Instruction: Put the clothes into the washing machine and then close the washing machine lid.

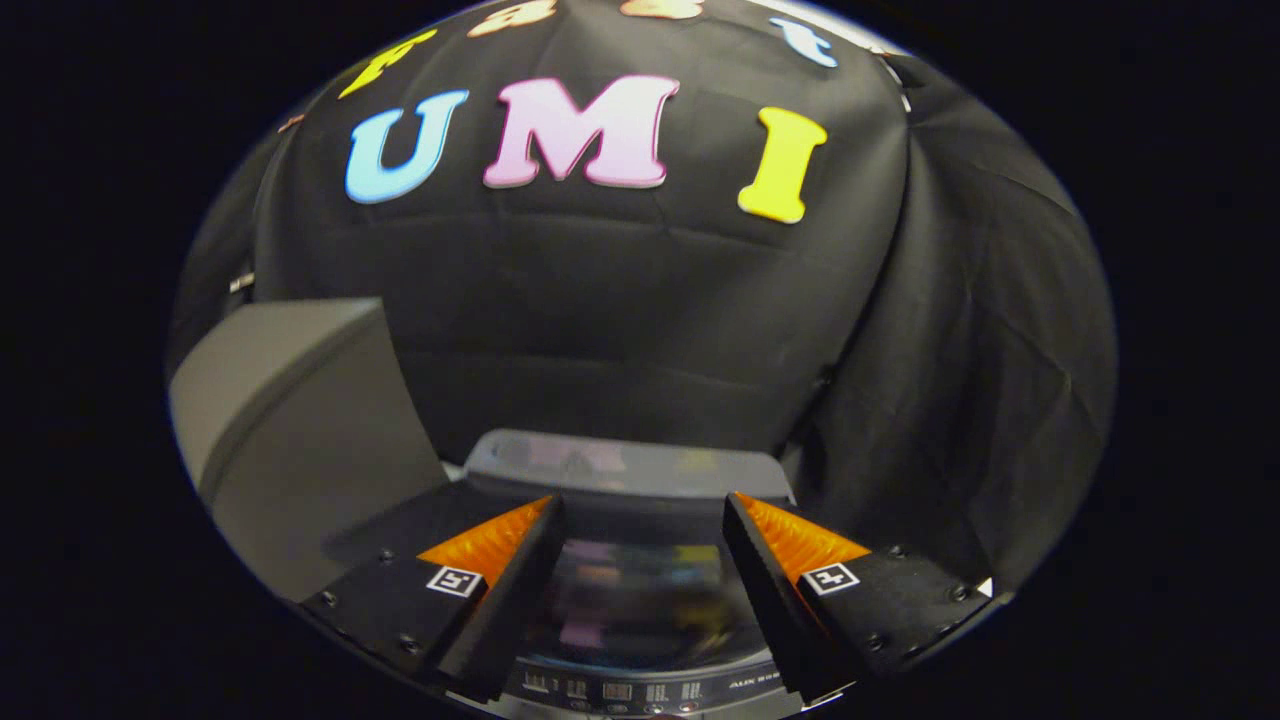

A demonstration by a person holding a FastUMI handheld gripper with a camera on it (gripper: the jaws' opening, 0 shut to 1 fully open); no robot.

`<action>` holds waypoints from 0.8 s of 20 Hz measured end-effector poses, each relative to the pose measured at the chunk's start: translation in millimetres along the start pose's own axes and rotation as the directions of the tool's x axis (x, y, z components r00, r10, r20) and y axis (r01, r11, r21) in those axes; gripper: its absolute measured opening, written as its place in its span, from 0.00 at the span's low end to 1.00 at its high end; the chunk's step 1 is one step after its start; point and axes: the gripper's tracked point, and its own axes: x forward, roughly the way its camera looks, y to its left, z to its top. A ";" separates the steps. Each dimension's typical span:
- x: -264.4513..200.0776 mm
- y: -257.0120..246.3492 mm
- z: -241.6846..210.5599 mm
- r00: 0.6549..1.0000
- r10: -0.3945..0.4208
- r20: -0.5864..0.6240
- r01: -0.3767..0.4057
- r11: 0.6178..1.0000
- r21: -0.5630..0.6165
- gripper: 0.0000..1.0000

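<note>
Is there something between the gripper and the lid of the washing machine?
Nothing visible. The open gripper holds nothing, and the washing machine lid, glossy and lying flat, shows directly in the gap between its fingers, with the control panel nearer.

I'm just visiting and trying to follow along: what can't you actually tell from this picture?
- Clothes: whether any are inside; the glossy washing machine lid between the open jaws of the gripper mirrors the booth.
- Control panel: markings too small, partly covered by the fingers.
- Grey box beside the machine: what it is; partly cut off.
- Lid: fully shut or not, unclear.
</note>
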 end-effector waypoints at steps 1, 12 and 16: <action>1.8 1.4 -4.2 1.000 0.003 0.004 -0.003 1.000 0.006 1.00; -47.6 27.6 85.1 0.973 0.005 0.232 -0.021 0.998 0.066 0.99; -89.1 40.7 155.3 0.911 -0.005 0.412 -0.055 0.989 0.134 0.99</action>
